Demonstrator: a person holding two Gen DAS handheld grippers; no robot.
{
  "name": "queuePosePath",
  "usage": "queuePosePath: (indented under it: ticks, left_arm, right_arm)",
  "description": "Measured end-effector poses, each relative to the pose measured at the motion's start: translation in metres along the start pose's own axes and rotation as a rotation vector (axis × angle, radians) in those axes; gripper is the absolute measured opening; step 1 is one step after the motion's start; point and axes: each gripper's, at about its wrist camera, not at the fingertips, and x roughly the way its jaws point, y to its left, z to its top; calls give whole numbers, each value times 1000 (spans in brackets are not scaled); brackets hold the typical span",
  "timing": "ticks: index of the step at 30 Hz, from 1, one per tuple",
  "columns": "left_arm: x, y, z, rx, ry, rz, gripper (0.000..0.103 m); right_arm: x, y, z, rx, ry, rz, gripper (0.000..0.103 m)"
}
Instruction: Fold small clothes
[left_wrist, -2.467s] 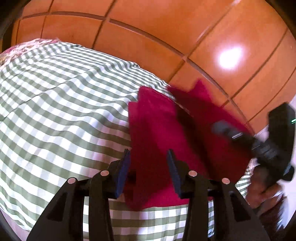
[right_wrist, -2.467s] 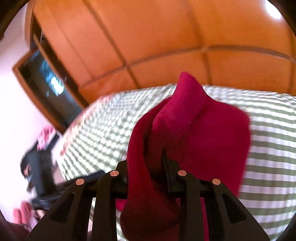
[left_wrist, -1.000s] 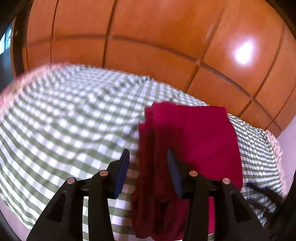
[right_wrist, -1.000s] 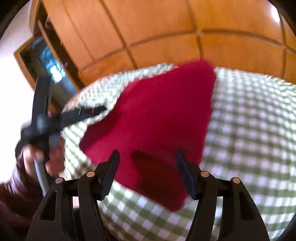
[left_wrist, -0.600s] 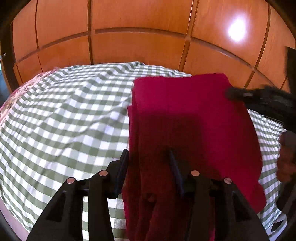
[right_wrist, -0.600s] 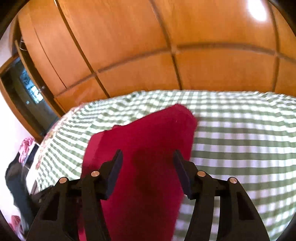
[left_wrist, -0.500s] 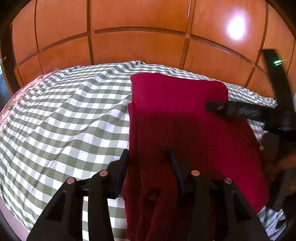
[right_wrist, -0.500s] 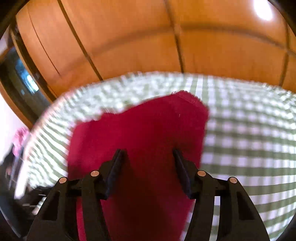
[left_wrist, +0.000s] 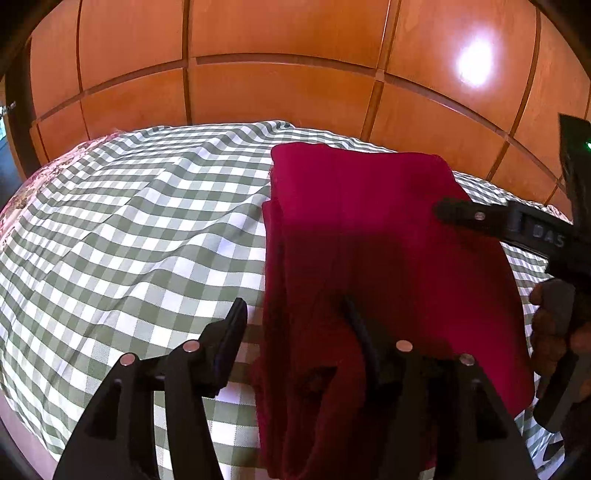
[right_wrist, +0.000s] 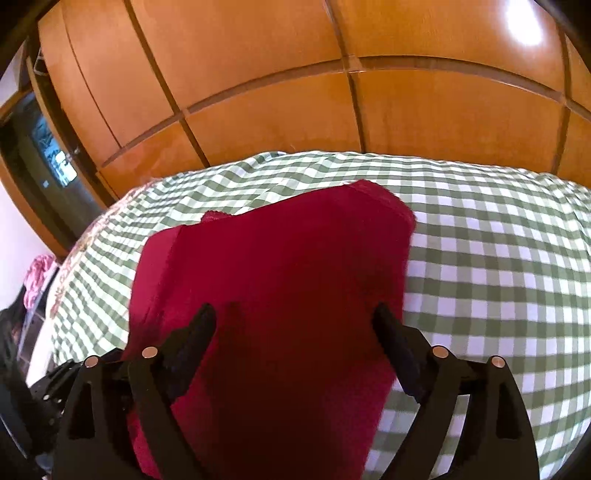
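Note:
A dark red cloth (left_wrist: 369, 240) lies folded flat on the green-and-white checked bedsheet (left_wrist: 147, 221). It also shows in the right wrist view (right_wrist: 280, 266). My left gripper (left_wrist: 295, 314) is open and hovers over the cloth's near left edge, its right finger over the cloth. My right gripper (right_wrist: 295, 321) is open and empty, jaws wide above the near part of the cloth. In the left wrist view the right gripper (left_wrist: 517, 225) reaches in from the right over the cloth's right edge.
An orange wooden panelled wardrobe (left_wrist: 277, 74) stands behind the bed. The checked sheet (right_wrist: 498, 258) spreads out to the right of the cloth. A dark doorway (right_wrist: 48, 155) and a pink bundle (right_wrist: 37, 273) are at the left.
My right gripper let go of the red cloth, which was lifted and now lies flat. Both grippers have moved over the cloth, jaws open.

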Motion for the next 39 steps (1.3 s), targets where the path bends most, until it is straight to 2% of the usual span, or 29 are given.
queuePosePath:
  ticks: [6, 10, 16, 19, 23, 27, 29, 31, 32, 33, 35, 39]
  left_arm:
    - [-2, -1, -2, -7, -2, 4, 58]
    - [-3, -1, -4, -14, -1, 1, 60]
    - [0, 6, -8, -33, 1, -25, 65]
    - [1, 8, -10, -26, -3, -45, 66]
    - [4, 12, -11, -28, -17, -64, 72]
    - [8, 21, -14, -65, -20, -127, 72]
    - [12, 29, -16, -102, -15, -176, 71]
    - [15, 37, -18, -141, -9, -268, 57]
    - [15, 39, -18, -158, -4, -331, 41]
    - [15, 41, -18, -170, -7, -369, 36]
    - [11, 37, -16, -146, -13, -383, 31]
    - [1, 31, -8, -155, -23, -480, 26]
  right_arm:
    - [-17, -29, -15, 79, 0, 30, 87]
    - [-24, -47, -33, 173, 32, 114, 87]
    - [-21, -50, -55, 250, 71, 224, 87]
    - [-17, -50, -59, 268, 82, 274, 87]
    - [-10, -51, -56, 272, 95, 308, 87]
    - [4, -53, -50, 279, 120, 345, 86]
    - [11, -49, -47, 270, 136, 353, 79]
    - [14, -45, -45, 253, 143, 337, 67]
    - [12, -42, -44, 240, 139, 330, 59]
    - [10, -39, -43, 227, 132, 325, 53]
    - [0, -32, -42, 191, 111, 309, 48]
    - [-28, -27, -42, 158, 55, 307, 44]
